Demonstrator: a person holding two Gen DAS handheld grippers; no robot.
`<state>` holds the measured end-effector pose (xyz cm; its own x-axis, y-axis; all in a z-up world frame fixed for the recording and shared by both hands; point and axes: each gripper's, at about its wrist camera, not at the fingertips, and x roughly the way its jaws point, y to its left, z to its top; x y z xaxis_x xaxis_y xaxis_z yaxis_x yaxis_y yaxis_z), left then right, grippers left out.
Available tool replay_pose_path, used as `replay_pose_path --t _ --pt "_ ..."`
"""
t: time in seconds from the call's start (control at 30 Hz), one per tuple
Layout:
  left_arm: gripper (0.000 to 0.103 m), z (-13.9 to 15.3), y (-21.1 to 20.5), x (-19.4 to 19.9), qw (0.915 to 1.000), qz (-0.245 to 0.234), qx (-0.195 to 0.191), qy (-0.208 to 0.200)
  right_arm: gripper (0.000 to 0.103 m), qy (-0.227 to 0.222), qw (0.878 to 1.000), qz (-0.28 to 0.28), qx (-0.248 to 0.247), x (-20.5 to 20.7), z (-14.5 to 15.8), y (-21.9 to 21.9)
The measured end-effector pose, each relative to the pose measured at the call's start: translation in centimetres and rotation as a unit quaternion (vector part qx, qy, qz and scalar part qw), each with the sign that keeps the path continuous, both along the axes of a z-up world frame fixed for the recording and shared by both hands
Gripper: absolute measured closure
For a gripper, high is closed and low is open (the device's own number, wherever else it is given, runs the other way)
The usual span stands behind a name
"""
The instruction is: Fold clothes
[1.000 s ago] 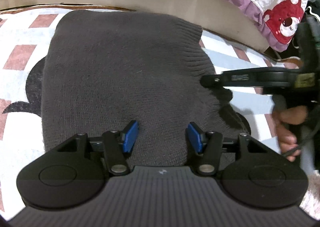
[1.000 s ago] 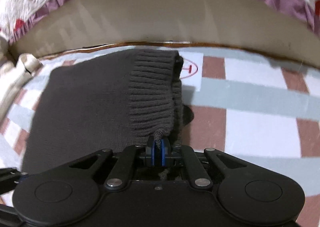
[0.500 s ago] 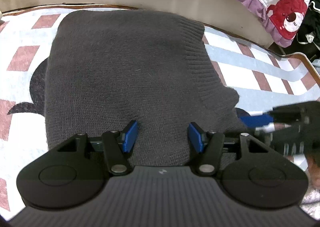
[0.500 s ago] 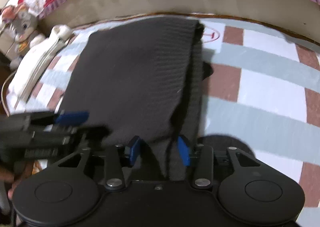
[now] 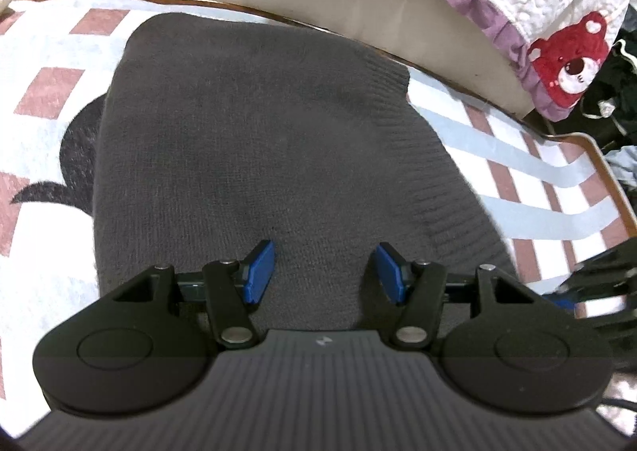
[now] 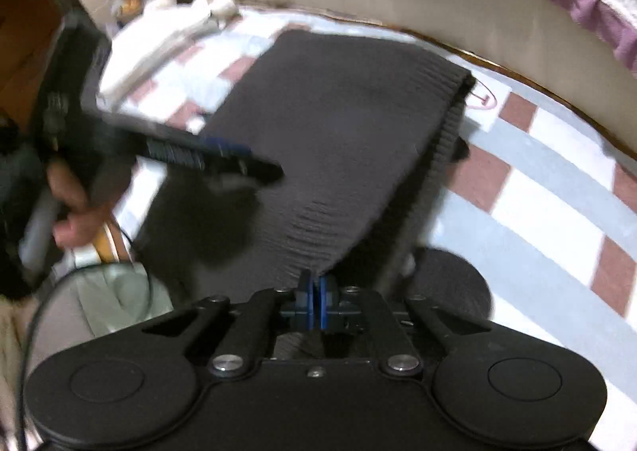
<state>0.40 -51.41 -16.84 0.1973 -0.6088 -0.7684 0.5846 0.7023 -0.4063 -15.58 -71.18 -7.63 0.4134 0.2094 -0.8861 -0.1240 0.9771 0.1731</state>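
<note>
Inspector: Right wrist view showed the right hand-held gripper [image 6: 313, 301] clamped tight on the near ribbed corner of the dark grey sweater [image 6: 338, 140], its jaws having just closed; half a second before they stood apart around that edge.

Clerk: And the left?

Inspector: The left hand-held gripper [image 5: 324, 272] hung about half open over the sweater's near edge, holding nothing. The sweater lay folded on the checked mat [image 5: 517, 156], beside the bed.

Clerk: Meaning?

Inspector: Corner re-gripped and puckering upward; in my judgement, another fold was being prepared.
</note>
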Motion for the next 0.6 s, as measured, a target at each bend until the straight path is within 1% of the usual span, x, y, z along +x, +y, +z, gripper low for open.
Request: replay_pose_path --t 0.03,0.1,0.17,0.23,0.3,0.33,0.37,0.4,0.43,0.47,0.5,0.53,0.57,0.6 --pt "0.047 0.0 0.2 -0.1 1.0000 -0.002 0.000 0.000 0.099 0.012 1.000 -0.001 -0.008 0.0 -0.6 0.0" --pt "0.047 0.0 0.5 -0.2 1.0000 -0.003 0.000 -0.002 0.100 0.030 0.999 -0.010 -0.008 0.2 -1.7 -0.5" --pt "0.047 0.6 1.6 -0.2 0.9999 0.000 -0.014 -0.009 0.099 0.042 0.999 -0.020 -0.005 0.5 -2.4 -1.0" --pt "0.044 1.4 3.2 0.1 0.9992 0.008 -0.035 -0.020 0.096 0.048 0.998 -0.026 -0.008 1.1 -2.2 -1.1" --pt "0.037 2.0 5.4 0.6 0.9978 0.023 -0.051 -0.035 0.090 0.052 0.998 -0.032 -0.034 1.4 -2.1 -0.8" --pt "0.036 2.0 6.4 1.0 0.9974 0.030 -0.051 -0.041 0.082 0.050 0.997 -0.041 -0.044 1.4 -1.8 -0.6" --pt "0.035 2.0 7.3 1.4 0.9970 0.037 -0.050 -0.046 0.062 0.040 0.997 -0.055 -0.043 1.4 -1.4 -0.7" --pt "0.035 1.5 8.0 1.9 0.9972 0.037 -0.043 -0.047 0.047 0.020 0.996 -0.081 -0.033 1.3 -0.7 -1.1" --pt "0.035 0.9 8.5 2.7 0.9980 0.028 -0.033 -0.047 0.042 -0.001 0.993 -0.117 -0.014 1.2 -0.2 -1.8" --pt "0.035 0.3 8.9 3.5 0.9985 0.018 -0.022 -0.046 0.040 -0.015 0.987 -0.157 0.015 1.3 0.1 -2.6" --pt "0.035 -0.2 9.5 4.2 0.9989 0.017 -0.007 -0.044 0.040 -0.026 0.979 -0.196 0.050 1.4 0.1 -3.4" --pt "0.035 -0.6 10.0 5.0 0.9990 0.017 0.008 -0.041 0.040 -0.036 0.968 -0.235 0.085 1.5 0.2 -4.2" --pt "0.035 -0.7 10.6 5.6 0.9996 0.013 0.002 -0.025 0.040 -0.044 0.958 -0.259 0.113 1.9 0.2 -4.7" --pt "0.035 -0.8 11.2 6.1 0.9999 0.010 -0.004 -0.008 0.040 -0.049 0.956 -0.263 0.121 2.5 0.3 -4.6"
